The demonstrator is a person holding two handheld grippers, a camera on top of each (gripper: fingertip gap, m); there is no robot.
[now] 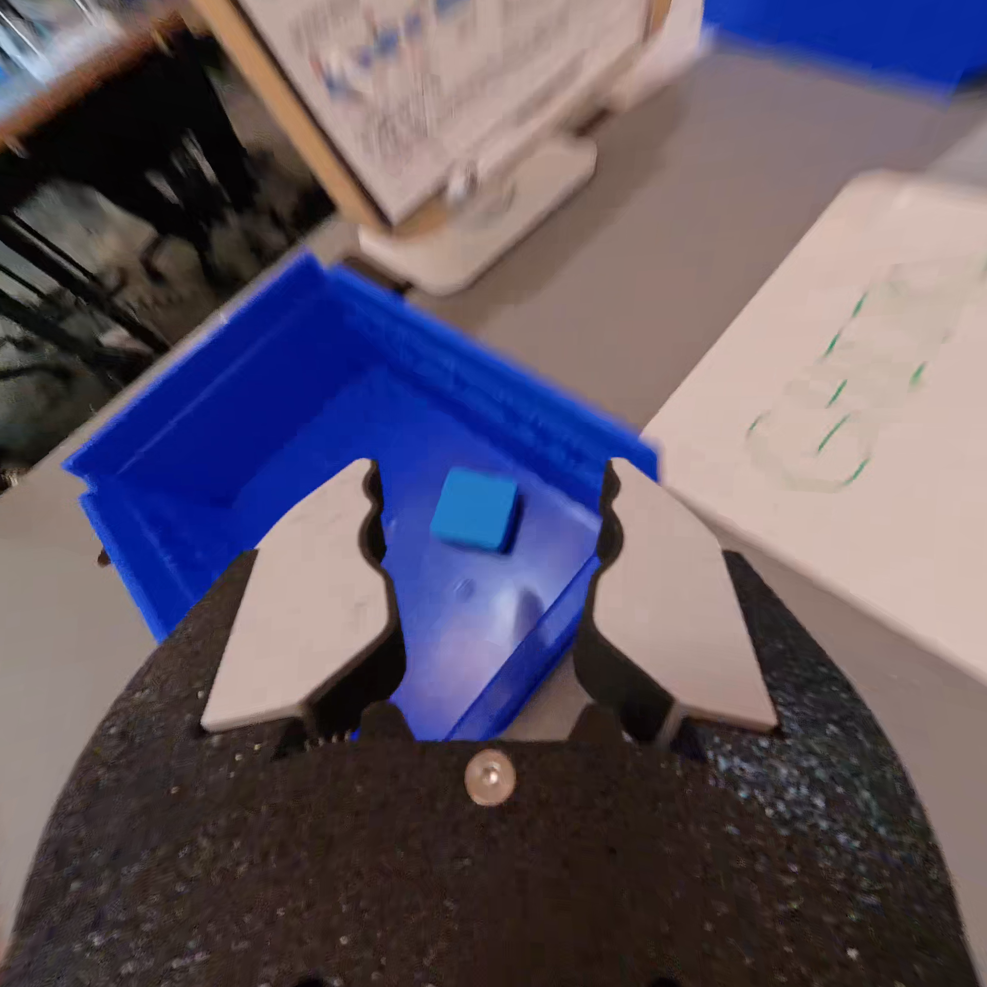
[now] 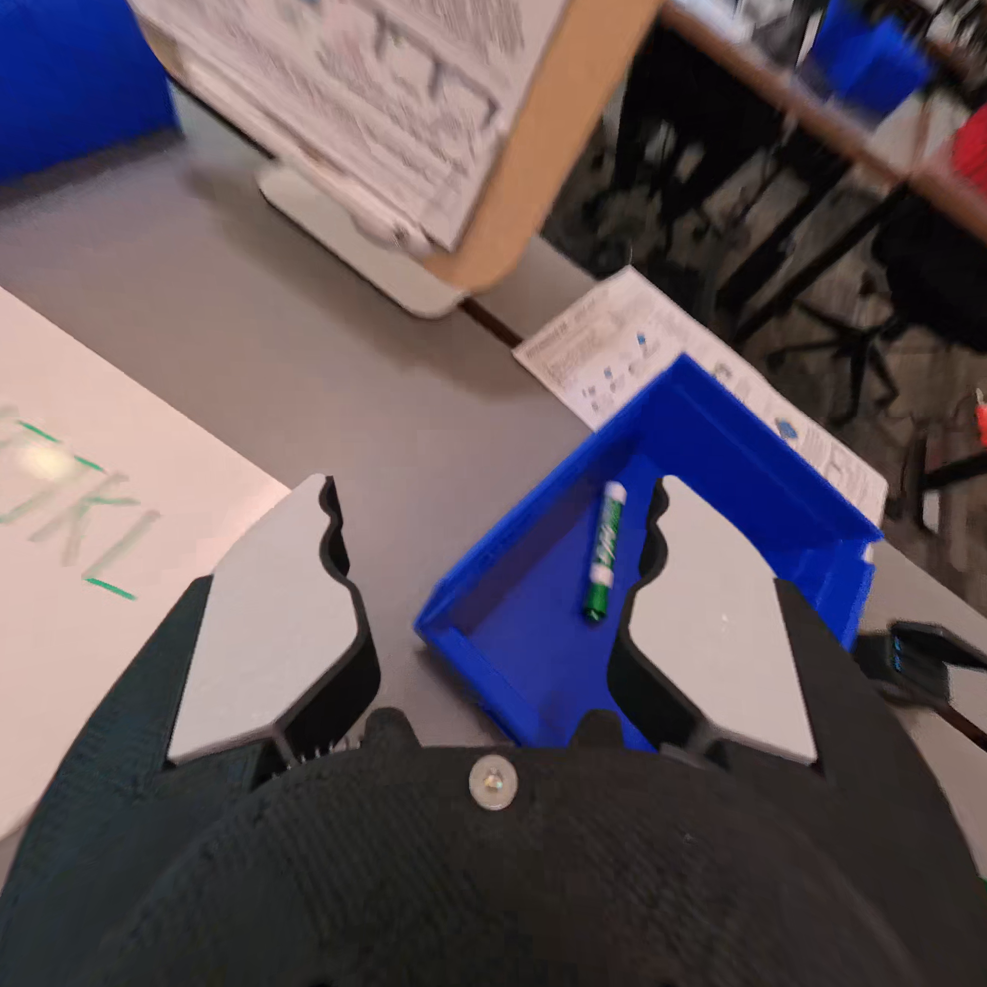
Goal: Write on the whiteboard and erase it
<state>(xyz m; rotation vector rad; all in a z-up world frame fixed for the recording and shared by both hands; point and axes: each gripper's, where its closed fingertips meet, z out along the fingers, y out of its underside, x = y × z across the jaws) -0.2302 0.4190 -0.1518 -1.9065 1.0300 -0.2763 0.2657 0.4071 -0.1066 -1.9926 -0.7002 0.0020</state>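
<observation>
In the left wrist view, my left gripper (image 1: pixel 491 470) is open and empty above a blue bin (image 1: pixel 224 427). A small blue square eraser (image 1: pixel 475 508) lies on the bin floor between the fingertips. The whiteboard (image 1: pixel 833 480) lies flat to the right with smeared green marks. In the right wrist view, my right gripper (image 2: pixel 494 483) is open and empty above another blue bin (image 2: pixel 747 459). A green marker (image 2: pixel 606 550) lies in that bin near the right finger (image 2: pixel 710 614). The whiteboard (image 2: pixel 107 427) with green writing lies at the left.
A grey table (image 2: pixel 347 384) bears both bins. A tall board on a white base (image 1: pixel 480 235) stands at the back; it also shows in the right wrist view (image 2: pixel 374 107). A printed sheet (image 2: pixel 614 347) lies under the right bin. Chairs and desks stand beyond the table edge. The gap from one gripper's tips to the other's is roughly 50 cm.
</observation>
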